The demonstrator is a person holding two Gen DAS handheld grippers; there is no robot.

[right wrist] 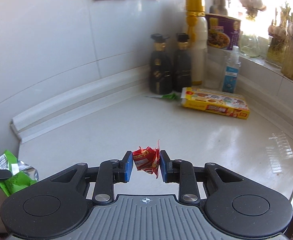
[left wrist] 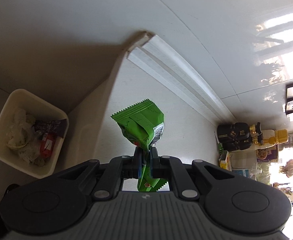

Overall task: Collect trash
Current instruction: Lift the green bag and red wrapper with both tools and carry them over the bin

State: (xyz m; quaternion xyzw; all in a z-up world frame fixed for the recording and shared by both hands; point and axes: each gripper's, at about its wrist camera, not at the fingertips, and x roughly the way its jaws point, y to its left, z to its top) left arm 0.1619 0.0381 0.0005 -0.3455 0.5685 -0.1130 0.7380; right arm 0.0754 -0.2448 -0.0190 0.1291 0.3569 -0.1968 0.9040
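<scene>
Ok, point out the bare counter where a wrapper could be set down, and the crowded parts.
Free: the wide counter between the white wall trim and the yellow box, ahead of the right gripper. Crowded: the corner with two dark bottles, and the windowsill. The bin beside the counter is partly filled.

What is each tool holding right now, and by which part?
Left tool: green wrapper, pinched across its crumpled lower middle. Right tool: crumpled red wrapper, squeezed from both sides across its middle.
</scene>
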